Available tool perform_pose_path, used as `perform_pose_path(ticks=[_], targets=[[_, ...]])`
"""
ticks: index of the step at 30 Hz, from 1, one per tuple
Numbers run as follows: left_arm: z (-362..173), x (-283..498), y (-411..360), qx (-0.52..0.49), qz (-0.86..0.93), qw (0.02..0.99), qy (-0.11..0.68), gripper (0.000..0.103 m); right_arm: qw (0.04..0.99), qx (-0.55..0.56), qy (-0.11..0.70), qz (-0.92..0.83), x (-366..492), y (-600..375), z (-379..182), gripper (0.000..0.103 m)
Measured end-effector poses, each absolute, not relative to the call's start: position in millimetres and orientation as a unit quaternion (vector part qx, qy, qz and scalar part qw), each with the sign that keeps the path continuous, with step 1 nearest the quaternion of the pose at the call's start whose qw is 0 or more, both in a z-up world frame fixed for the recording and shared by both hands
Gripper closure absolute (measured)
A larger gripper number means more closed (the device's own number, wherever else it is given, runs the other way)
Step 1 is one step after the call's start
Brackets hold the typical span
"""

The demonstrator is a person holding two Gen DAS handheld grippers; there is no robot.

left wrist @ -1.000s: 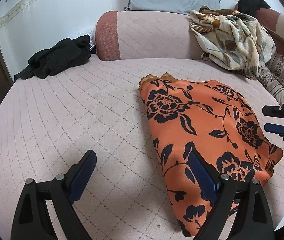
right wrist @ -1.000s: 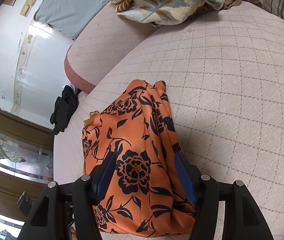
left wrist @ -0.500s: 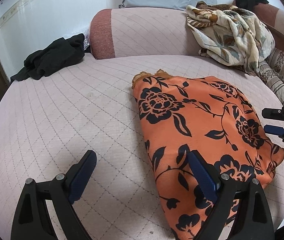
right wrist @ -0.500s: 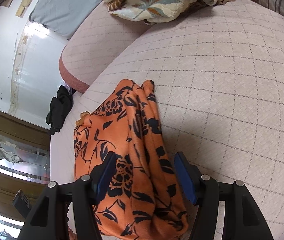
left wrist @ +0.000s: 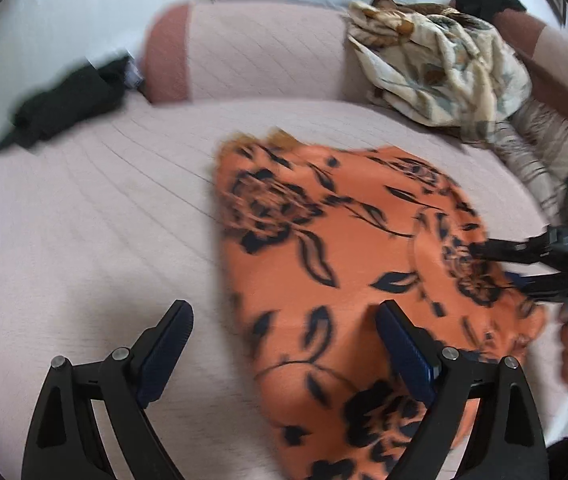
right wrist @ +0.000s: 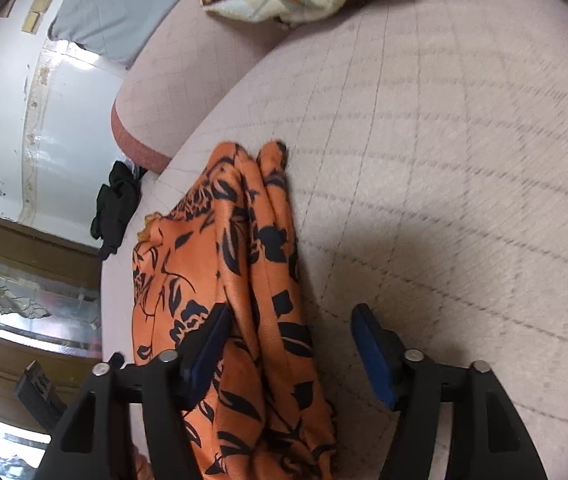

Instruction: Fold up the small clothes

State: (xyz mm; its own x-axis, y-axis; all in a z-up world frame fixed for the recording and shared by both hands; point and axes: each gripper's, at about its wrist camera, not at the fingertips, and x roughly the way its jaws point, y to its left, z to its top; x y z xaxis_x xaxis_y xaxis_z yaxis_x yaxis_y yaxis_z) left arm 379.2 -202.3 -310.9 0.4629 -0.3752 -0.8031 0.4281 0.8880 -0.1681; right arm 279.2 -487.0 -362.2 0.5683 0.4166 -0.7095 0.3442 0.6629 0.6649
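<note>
To my left the quilted bed (left wrist: 84, 240) lies bare, with open passage up to the black garment (left wrist: 64, 104) near its far edge. The orange floral cloth (left wrist: 324, 264) fills the middle; beyond it a rumpled cream blanket (left wrist: 436, 72) blocks the far right corner.

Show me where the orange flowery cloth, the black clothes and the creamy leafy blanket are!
orange flowery cloth (left wrist: 336, 264): left wrist view, middle of its flat top.
black clothes (left wrist: 68, 104): left wrist view, middle of the heap.
creamy leafy blanket (left wrist: 440, 68): left wrist view, middle of the crumpled pile.
</note>
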Motion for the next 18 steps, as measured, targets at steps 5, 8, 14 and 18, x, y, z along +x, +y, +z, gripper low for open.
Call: perform_pose_path(ticks=[5, 8, 14, 18], targets=[[-331, 398, -201, -0.060, -0.273, 0.809, 0.517, 0.010, 0.777, 0.434, 0.452, 0.063, 285, -483, -371, 0.031], [-338, 402, -201, -0.091, -0.289, 0.790, 0.533, 0.010, 0.761, 0.461, 0.448, 0.091, 289, -473, -380, 0.031], [-335, 400, -200, -0.110, -0.295, 0.793, 0.522, 0.022, 0.772, 0.438, 0.451, 0.095, 296, -448, -377, 0.032], [-329, 399, -192, -0.117, -0.293, 0.799, 0.511, 0.049, 0.795, 0.391, 0.457, 0.082, 298, -423, -364, 0.052]])
